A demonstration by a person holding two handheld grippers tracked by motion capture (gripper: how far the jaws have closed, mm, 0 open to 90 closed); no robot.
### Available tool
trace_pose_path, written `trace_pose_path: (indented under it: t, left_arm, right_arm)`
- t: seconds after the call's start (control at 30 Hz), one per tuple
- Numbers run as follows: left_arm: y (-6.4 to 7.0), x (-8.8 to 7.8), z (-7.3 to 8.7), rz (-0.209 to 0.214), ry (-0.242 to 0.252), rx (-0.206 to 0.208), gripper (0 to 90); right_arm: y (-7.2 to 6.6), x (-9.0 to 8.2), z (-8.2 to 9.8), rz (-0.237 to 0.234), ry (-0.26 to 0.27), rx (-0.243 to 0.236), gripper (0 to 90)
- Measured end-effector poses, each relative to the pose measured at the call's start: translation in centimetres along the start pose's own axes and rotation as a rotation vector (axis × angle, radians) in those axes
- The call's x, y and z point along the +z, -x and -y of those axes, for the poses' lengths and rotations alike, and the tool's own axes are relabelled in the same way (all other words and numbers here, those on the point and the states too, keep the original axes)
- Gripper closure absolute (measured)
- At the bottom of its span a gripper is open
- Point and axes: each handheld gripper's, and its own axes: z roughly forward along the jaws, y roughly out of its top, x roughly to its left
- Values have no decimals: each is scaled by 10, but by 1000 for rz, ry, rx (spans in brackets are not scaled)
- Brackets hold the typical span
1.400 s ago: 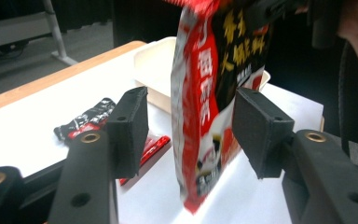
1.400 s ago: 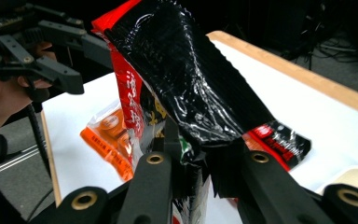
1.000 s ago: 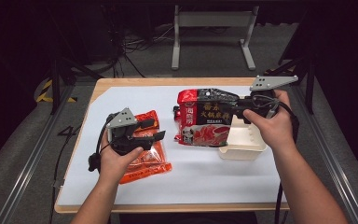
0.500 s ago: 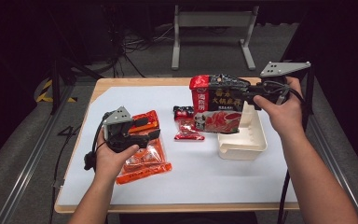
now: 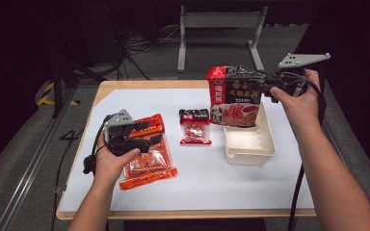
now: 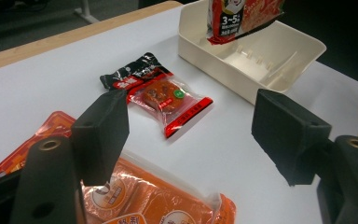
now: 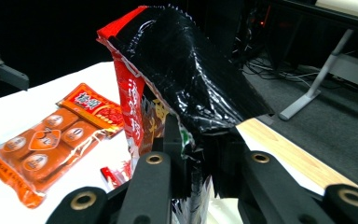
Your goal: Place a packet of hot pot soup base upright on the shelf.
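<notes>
My right gripper is shut on the top edge of a big red-and-black bag, which hangs upright over the cream tray. In the right gripper view the jaws pinch the crinkled bag. My left gripper rests over an orange packet at the left of the white mat. Its jaws have just been opening and stand wide, with nothing pressed between them; the orange packet lies beneath. A small red-and-black packet lies flat between the orange packet and the tray.
The tray holds nothing; the bag's lower edge dangles above it. The white mat covers a wooden table. Dark floor, cables and a metal stand lie beyond the far edge.
The right gripper carried the big bag up and to the right, until it hangs over the tray; this uncovered the small packet. The left jaws spread wider above the orange packet.
</notes>
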Motion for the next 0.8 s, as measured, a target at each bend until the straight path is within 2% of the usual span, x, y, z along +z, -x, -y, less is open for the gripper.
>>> trace_pose_path:
  t: [0.2, 0.63, 0.67, 0.8]
  left_arm:
    - [-2, 1, 1, -5, -1, 16, 259]
    - [-6, 4, 4, -13, -25, 15, 260]
    - [-6, 5, 4, -20, -27, 23, 260]
    - [-6, 6, 4, -21, -35, 14, 260]
  right_arm:
    - [10, 0, 1, 28, 7, -7, 787]
    - [34, 2, 1, 73, 19, -4, 787]
    - [36, 2, 2, 77, 21, -4, 787]
    - [42, 5, 5, 94, 30, -17, 787]
